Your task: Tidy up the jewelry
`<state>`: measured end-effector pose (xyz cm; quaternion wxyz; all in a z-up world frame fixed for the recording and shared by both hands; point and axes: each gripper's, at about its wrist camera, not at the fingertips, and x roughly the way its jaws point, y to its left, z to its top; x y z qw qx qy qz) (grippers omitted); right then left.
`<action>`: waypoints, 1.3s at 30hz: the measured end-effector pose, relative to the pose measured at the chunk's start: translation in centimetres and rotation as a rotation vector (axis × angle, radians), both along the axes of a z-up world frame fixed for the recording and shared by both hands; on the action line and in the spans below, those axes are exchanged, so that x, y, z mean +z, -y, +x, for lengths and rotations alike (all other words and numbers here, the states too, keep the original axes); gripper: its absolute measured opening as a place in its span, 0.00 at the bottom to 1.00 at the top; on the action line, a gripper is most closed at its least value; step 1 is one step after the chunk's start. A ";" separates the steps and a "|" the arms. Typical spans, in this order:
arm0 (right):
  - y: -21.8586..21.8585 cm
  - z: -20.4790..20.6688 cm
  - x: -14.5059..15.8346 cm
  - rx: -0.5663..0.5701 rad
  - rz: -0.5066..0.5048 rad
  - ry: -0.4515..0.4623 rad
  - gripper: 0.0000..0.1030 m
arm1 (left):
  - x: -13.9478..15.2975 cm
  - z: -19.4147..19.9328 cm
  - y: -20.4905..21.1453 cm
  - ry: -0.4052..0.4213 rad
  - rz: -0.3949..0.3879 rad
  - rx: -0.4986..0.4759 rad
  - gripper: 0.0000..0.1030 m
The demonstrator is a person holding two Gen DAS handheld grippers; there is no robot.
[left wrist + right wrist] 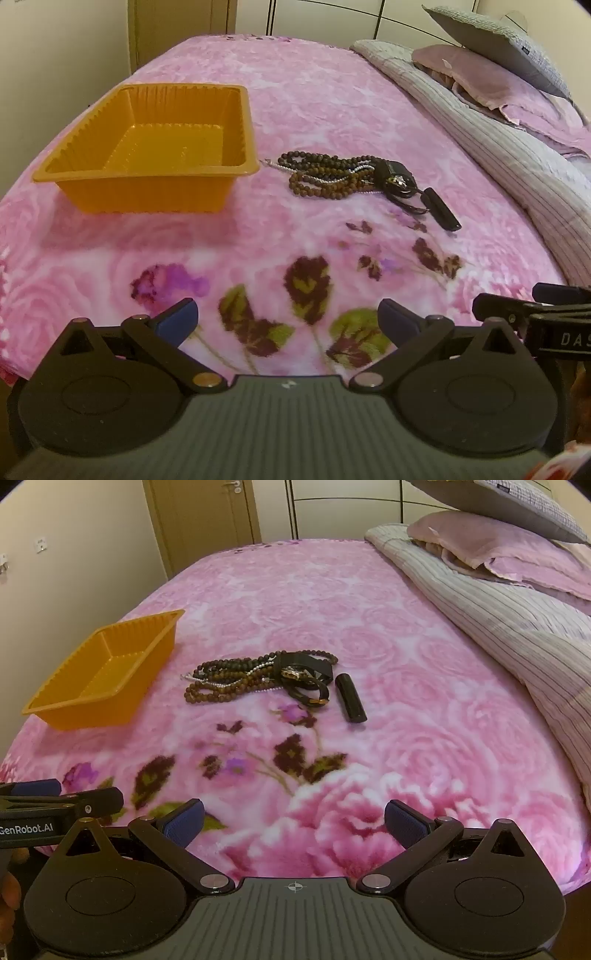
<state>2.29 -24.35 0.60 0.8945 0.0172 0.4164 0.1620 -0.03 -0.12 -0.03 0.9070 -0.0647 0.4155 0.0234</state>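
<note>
Jewelry [332, 177] lies in a tangled heap on the pink floral blanket [332, 92], just right of the empty orange tray [207, 107]: dark and brown bead strands, a thin silver chain, then a black strap with a gold buckle [317, 701]. A black cylinder [351, 698] lies just beside it, rightmost. Left gripper [288, 321] and right gripper [294, 821] hover near the blanket's front, jaws spread wide, holding nothing.
</note>
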 end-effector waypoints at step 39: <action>-0.1 0.0 0.0 -0.003 0.001 -0.001 1.00 | -0.3 0.1 -0.1 -0.006 -0.021 0.003 1.00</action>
